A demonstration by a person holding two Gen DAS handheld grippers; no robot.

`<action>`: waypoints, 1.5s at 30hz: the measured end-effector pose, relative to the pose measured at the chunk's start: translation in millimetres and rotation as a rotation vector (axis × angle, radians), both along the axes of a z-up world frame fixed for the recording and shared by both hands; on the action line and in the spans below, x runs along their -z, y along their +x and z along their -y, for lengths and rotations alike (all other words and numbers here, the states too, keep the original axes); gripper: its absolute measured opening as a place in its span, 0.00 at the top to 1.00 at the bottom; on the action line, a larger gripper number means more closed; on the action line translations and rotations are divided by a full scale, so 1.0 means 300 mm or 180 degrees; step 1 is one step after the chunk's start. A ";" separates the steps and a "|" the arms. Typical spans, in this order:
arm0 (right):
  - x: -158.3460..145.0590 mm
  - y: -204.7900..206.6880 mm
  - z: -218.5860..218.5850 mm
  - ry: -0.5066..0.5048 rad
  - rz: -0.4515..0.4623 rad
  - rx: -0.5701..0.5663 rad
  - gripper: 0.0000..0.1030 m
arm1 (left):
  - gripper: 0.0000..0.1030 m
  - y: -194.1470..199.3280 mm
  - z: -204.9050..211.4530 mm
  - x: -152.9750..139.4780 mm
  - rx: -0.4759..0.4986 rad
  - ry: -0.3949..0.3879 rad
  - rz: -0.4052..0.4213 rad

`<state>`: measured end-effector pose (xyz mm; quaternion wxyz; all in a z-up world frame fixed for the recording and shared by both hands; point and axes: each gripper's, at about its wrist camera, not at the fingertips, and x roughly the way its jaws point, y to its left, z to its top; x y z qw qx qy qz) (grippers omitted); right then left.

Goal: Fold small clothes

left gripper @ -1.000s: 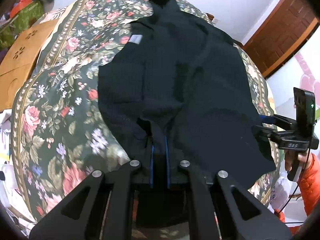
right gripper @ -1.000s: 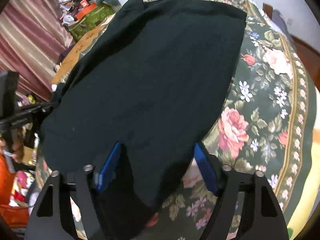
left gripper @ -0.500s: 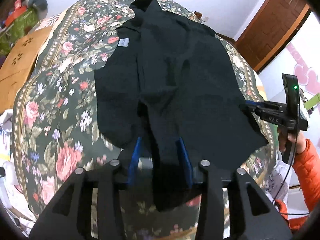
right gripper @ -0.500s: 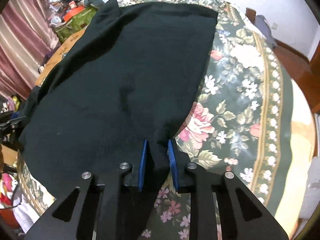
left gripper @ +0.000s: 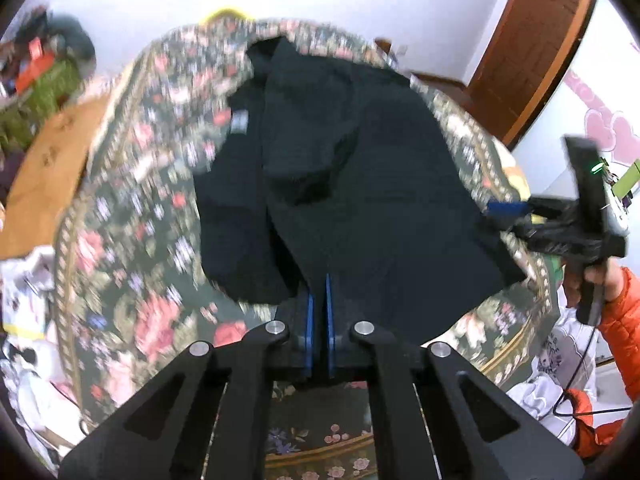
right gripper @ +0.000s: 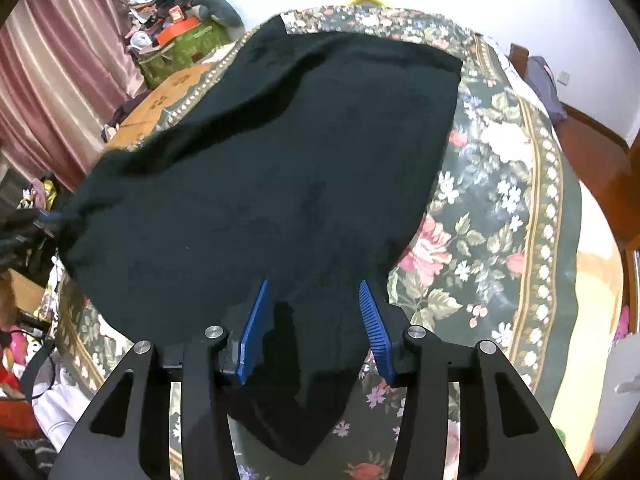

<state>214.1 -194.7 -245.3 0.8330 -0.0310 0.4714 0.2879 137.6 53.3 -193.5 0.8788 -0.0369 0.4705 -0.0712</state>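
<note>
Left wrist view: the left gripper has its blue fingers pinched almost together on the near hem of the black garment, after closing in the last half second. The cloth rises from the flowered bedspread into that pinch. The garment lies spread over the middle of the bed, its left side folded over in a long flap with a small grey label near the far end. Open bedspread runs down the whole left side of the cloth; on the right, the garment reaches nearly to the bed's edge. There the right gripper stands at the right-hand corner, held by a hand in an orange sleeve. A brown door stands behind.

Right wrist view: the right gripper has its blue fingers partly apart, having just widened, with the corner of the black garment draped between them and hanging below; neither pad visibly presses it. The garment's right edge runs straight up the bed, leaving a wide band of bare flowered bedspread to the right. On the left the cloth reaches the bed's edge, beside a cardboard box and pink curtains.
</note>
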 end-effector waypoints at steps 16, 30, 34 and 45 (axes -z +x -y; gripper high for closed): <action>0.021 0.008 -0.033 -0.0073 -0.0150 -0.0088 0.56 | 0.99 0.007 -0.277 0.163 -0.0663 0.0073 -0.0405; -0.154 0.156 0.051 0.0084 0.0532 0.0225 0.30 | 0.55 0.435 -0.211 -0.032 -0.0434 0.0181 0.0078; -0.136 0.248 0.041 0.0050 0.0563 0.0334 0.29 | 0.47 0.645 -0.166 -0.020 -0.0378 0.0266 0.0042; -0.014 0.463 0.002 0.0177 0.0364 0.0461 0.29 | 0.47 1.066 -0.117 0.082 -0.0250 -0.0195 -0.0105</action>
